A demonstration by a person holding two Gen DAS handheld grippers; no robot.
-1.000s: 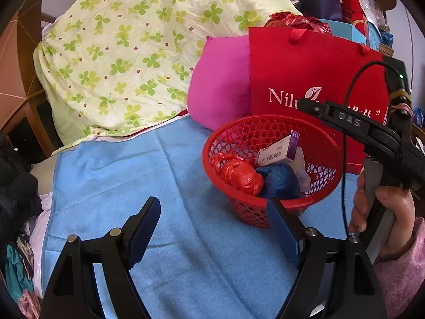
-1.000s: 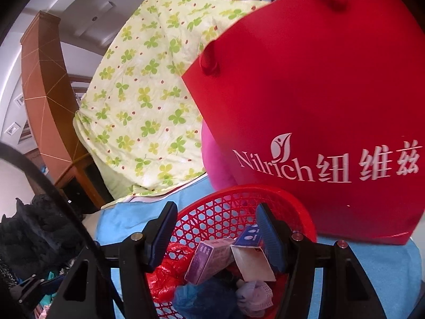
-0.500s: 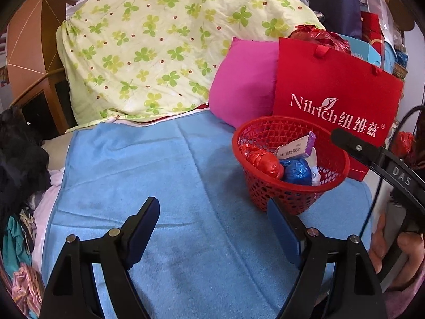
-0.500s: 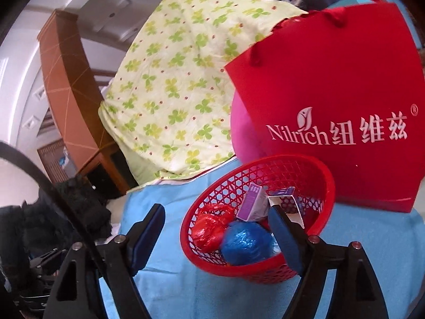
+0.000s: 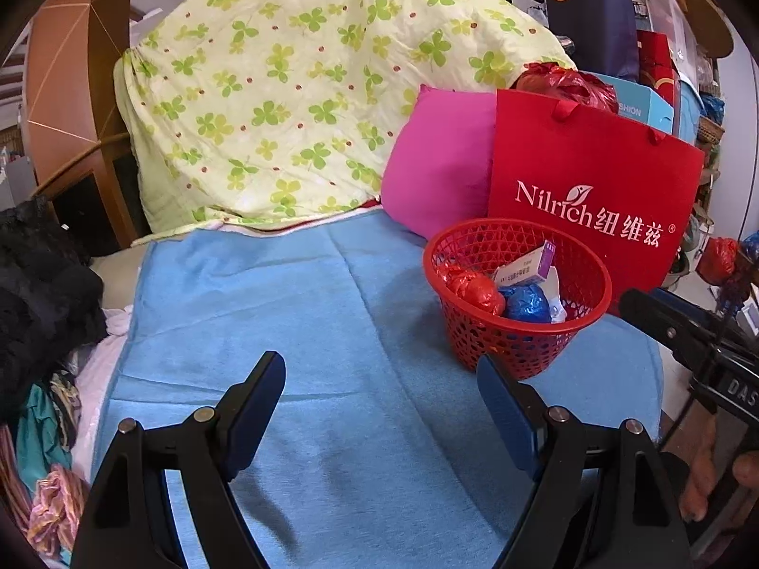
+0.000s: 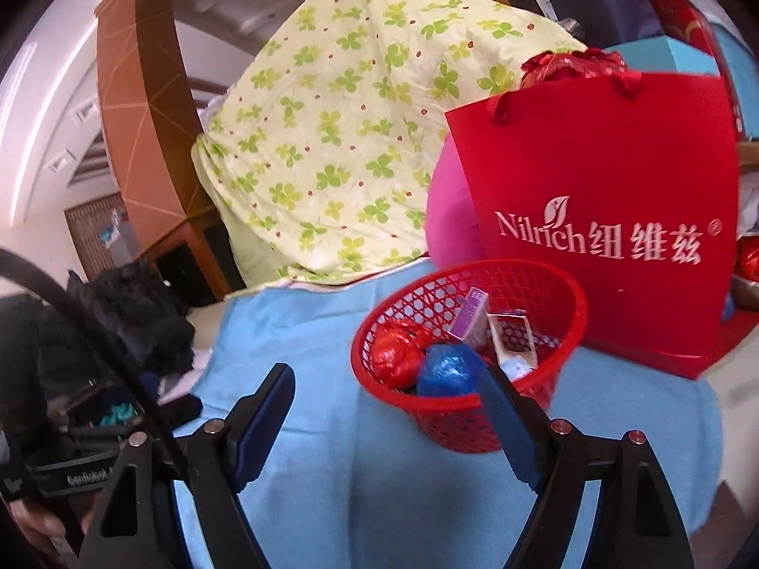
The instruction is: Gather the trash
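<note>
A red mesh basket (image 5: 517, 346) stands on the blue cloth (image 5: 284, 294). It holds a crumpled red ball (image 5: 474, 287), a blue ball (image 5: 526, 303), a purple-and-white box (image 5: 526, 270) and white paper scraps. My left gripper (image 5: 379, 370) hovers open and empty over the cloth, left of the basket. My right gripper (image 6: 385, 377) is open too, just short of the basket (image 6: 455, 403), whose rim shows behind its right finger. Nothing sits between its fingers. The red ball (image 6: 396, 351), blue ball (image 6: 448, 370) and box (image 6: 469, 317) lie inside.
Behind the basket stand a red paper bag (image 5: 593, 189) and a pink pillow (image 5: 441, 175), backed by a clover-print quilt (image 5: 308, 95). Dark clothing (image 5: 38, 284) is piled off the cloth's left edge. A hand (image 5: 702, 488) holds the right gripper at the far right.
Both grippers have drawn back from the basket, which looks smaller and farther now. The right gripper's jaws widened over the basket and now stand clear of its contents.
</note>
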